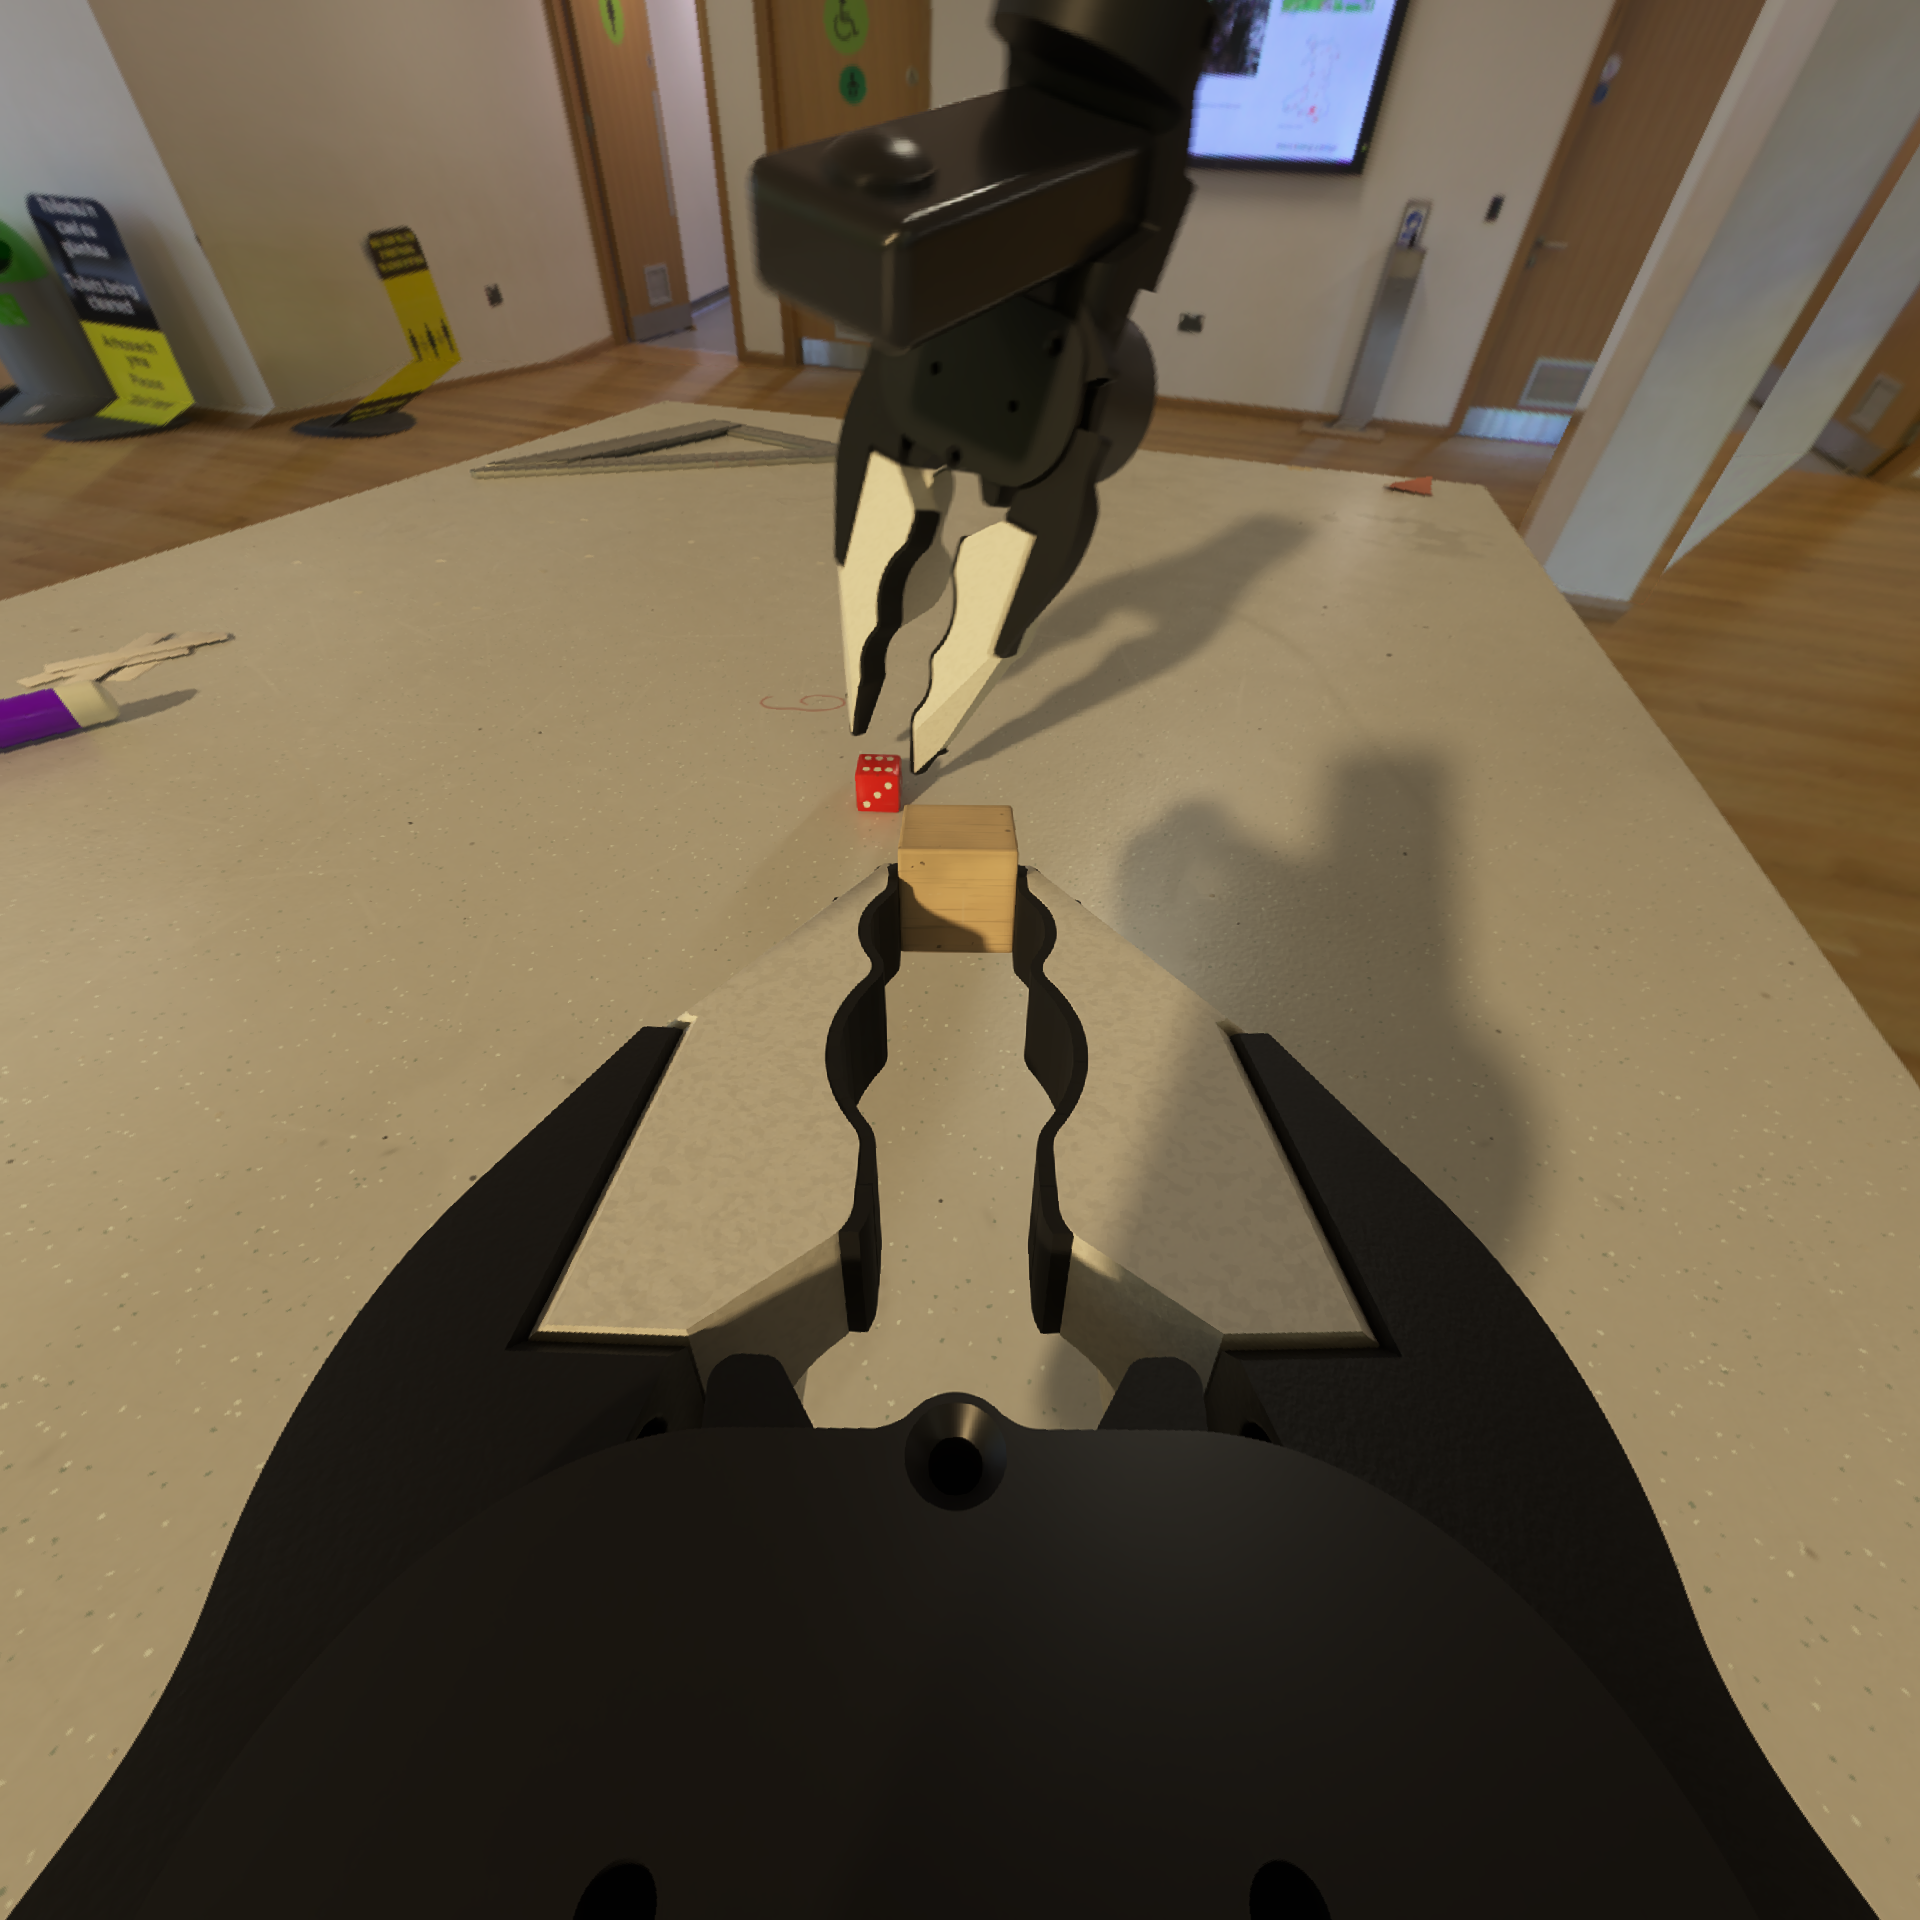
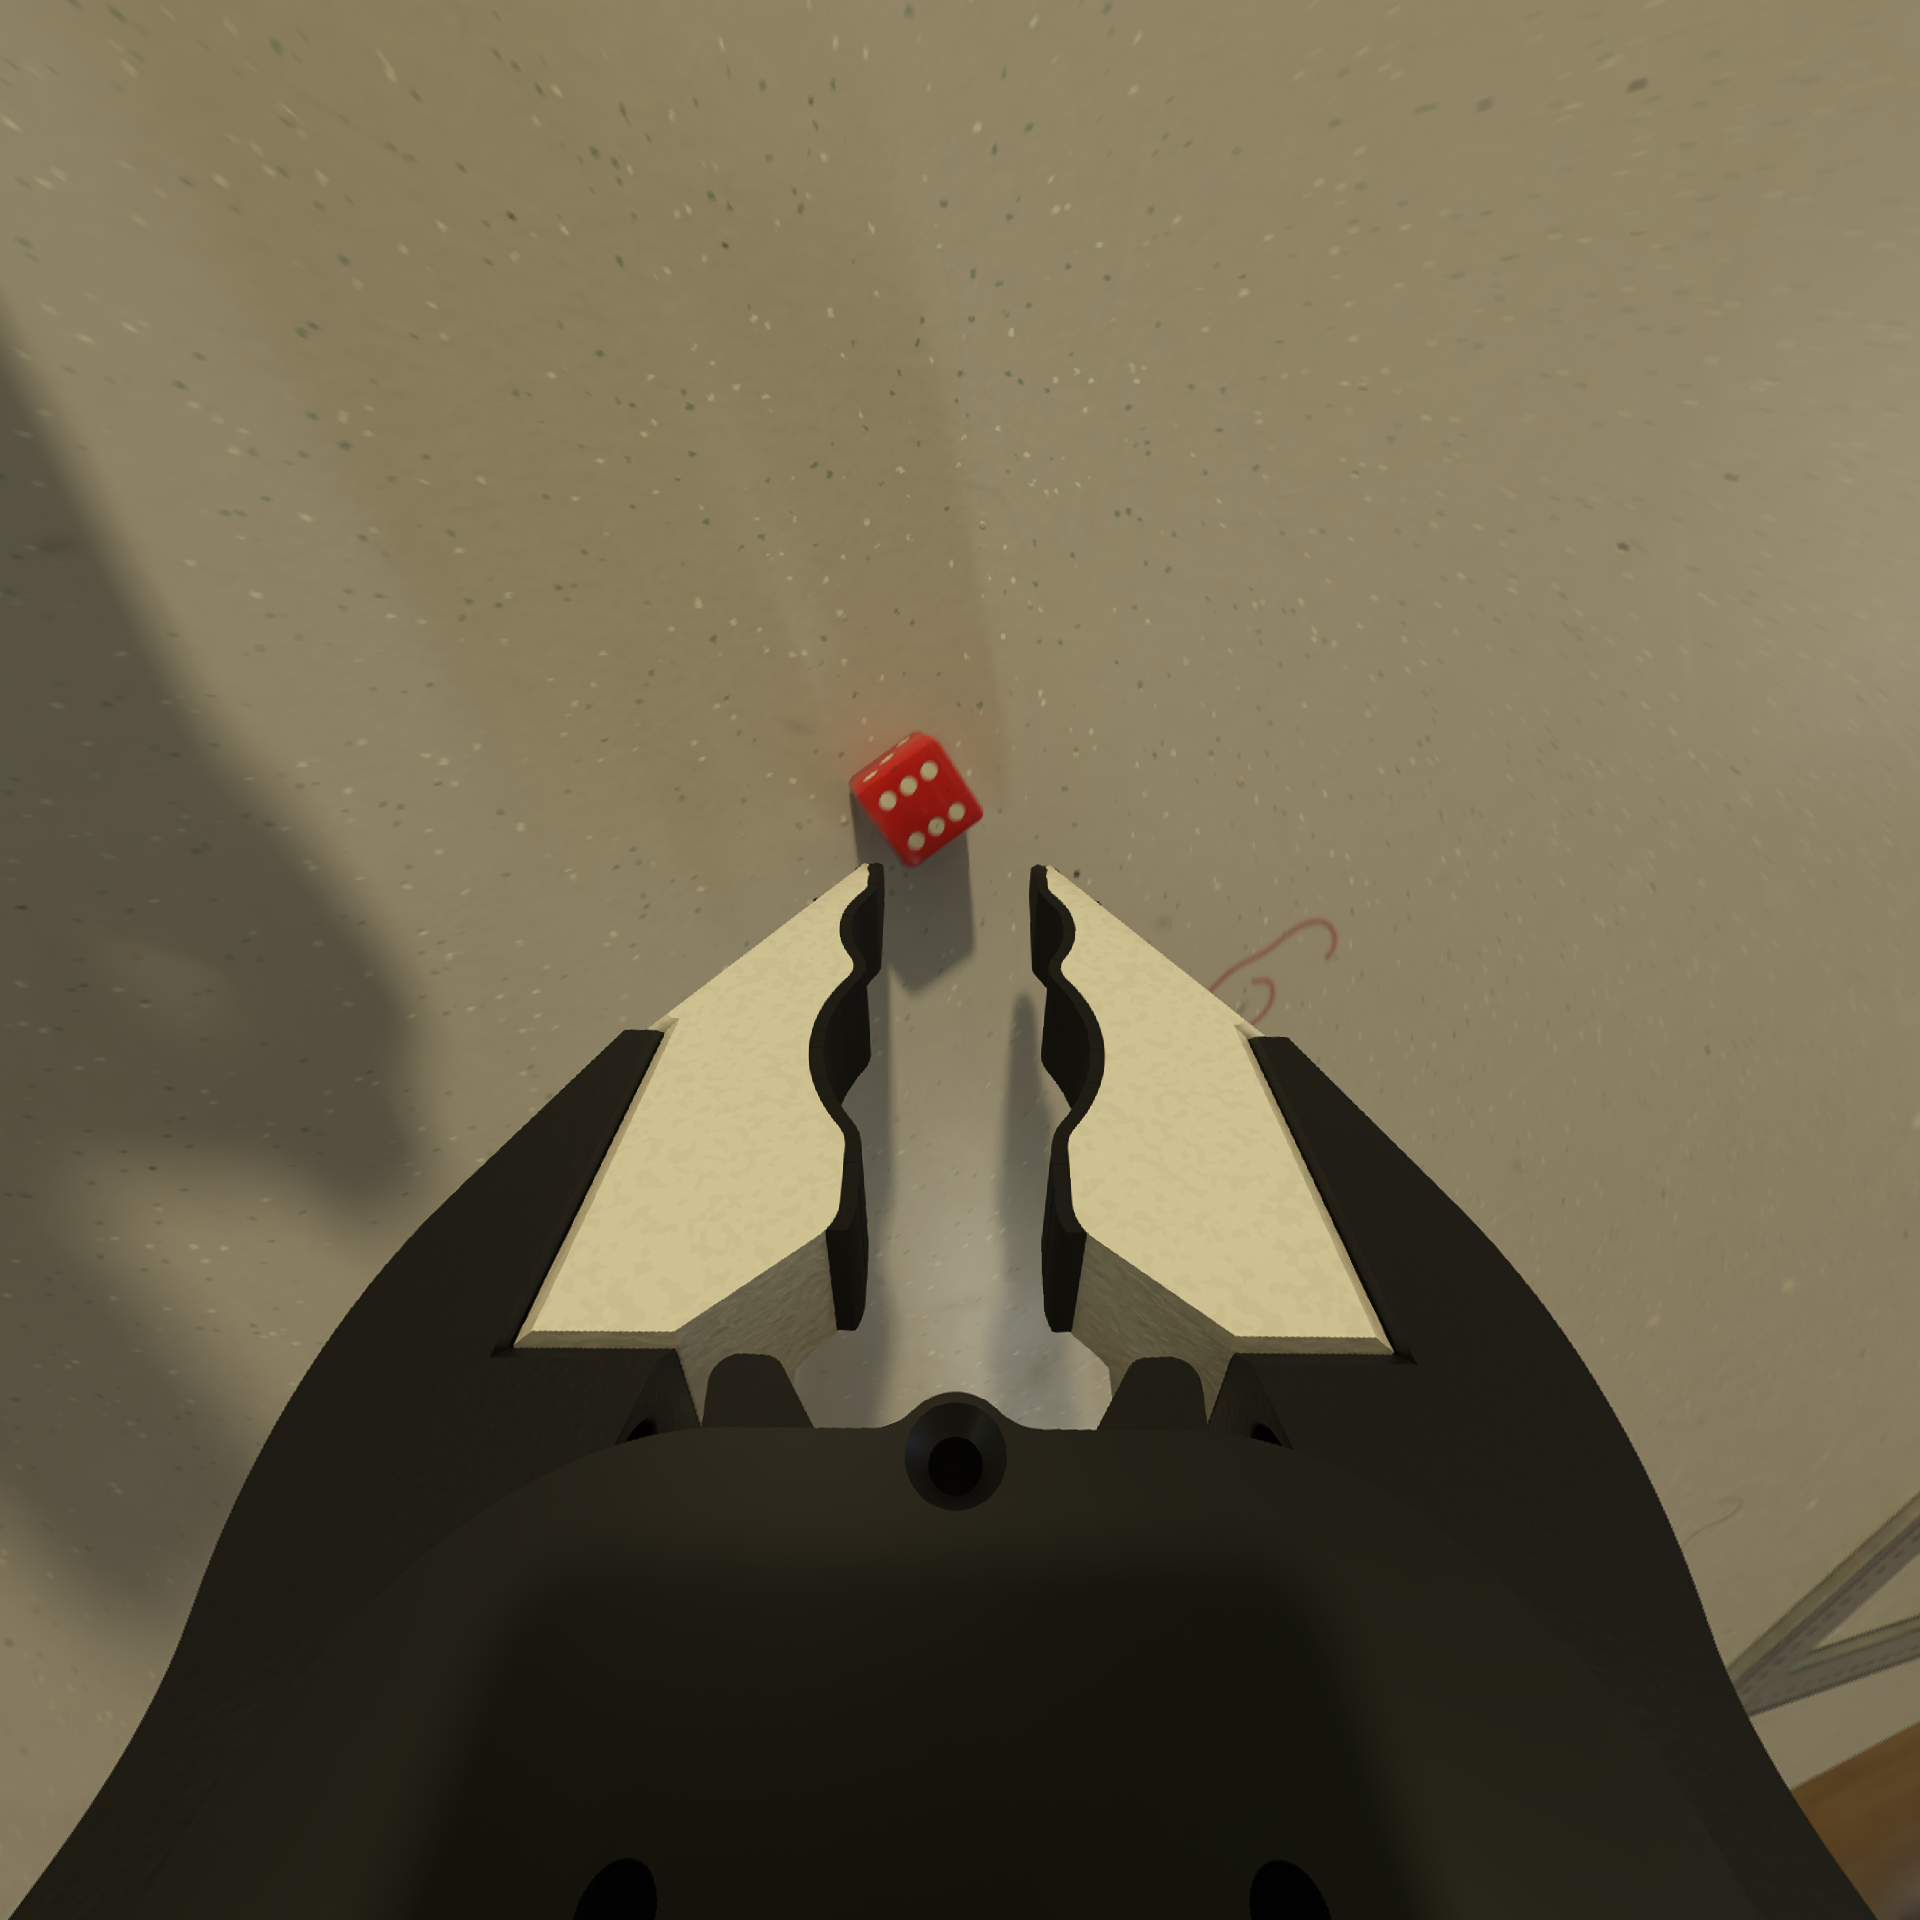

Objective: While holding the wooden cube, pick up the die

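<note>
My left gripper (image 1: 956, 883) is shut on a light wooden cube (image 1: 956, 878), held between its fingertips just above the speckled table (image 1: 416, 935). A small red die (image 1: 877, 781) with white pips lies on the table just beyond the cube, to its left. My right gripper (image 1: 894, 743) points steeply down just behind the die, its tips close to the table. In the right wrist view the right gripper (image 2: 956, 871) is open and empty, and the die (image 2: 916, 798) lies just past its tips, slightly left of the gap.
A grey metal triangle (image 1: 665, 449) lies at the far side of the table and shows in the right wrist view (image 2: 1829, 1631). A purple tube (image 1: 47, 717) and pale flat pieces (image 1: 135, 657) lie at the left. A small red piece (image 1: 1413, 484) sits at the far right edge.
</note>
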`<action>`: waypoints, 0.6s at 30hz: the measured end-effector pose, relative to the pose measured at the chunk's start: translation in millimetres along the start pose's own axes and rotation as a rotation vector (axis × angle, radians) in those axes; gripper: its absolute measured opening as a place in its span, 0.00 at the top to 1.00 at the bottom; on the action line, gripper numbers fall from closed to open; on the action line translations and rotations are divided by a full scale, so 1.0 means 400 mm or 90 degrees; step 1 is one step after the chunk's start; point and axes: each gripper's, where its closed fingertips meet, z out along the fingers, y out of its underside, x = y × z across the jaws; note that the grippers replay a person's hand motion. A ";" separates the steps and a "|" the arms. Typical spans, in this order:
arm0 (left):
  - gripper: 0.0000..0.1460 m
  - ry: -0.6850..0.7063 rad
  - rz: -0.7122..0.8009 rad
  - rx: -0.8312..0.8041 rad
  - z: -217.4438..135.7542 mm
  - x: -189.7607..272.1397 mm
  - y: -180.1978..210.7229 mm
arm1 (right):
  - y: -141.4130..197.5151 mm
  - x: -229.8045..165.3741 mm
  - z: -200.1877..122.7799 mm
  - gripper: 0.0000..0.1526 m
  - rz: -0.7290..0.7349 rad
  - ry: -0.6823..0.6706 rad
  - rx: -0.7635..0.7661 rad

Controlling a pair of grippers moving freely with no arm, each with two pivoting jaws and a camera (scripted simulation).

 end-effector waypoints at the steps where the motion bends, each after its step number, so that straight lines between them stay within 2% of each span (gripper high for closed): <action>1: 0.86 0.003 -0.003 0.004 0.000 0.001 -0.002 | 0.003 -0.005 -0.017 0.81 0.013 0.015 0.021; 3: 0.86 0.008 -0.008 0.011 -0.001 0.004 -0.004 | 0.007 -0.020 -0.058 0.80 0.062 0.054 0.096; 6: 0.86 0.009 -0.010 0.014 0.000 0.004 -0.006 | 0.029 -0.050 -0.095 0.78 0.182 0.108 0.218; 8: 0.86 0.016 -0.019 0.020 0.001 0.005 -0.009 | 0.046 -0.056 -0.088 0.77 0.289 0.132 0.256; 11: 0.86 0.023 -0.028 0.026 0.004 0.004 -0.013 | 0.036 -0.053 -0.059 0.72 0.417 0.116 0.297; 15: 0.86 0.028 -0.025 0.024 0.007 0.007 -0.014 | 0.007 -0.025 -0.019 0.70 0.431 0.155 0.265; 18: 0.86 0.031 -0.027 0.024 0.008 0.008 -0.013 | -0.018 -0.017 0.002 0.71 0.448 0.123 0.266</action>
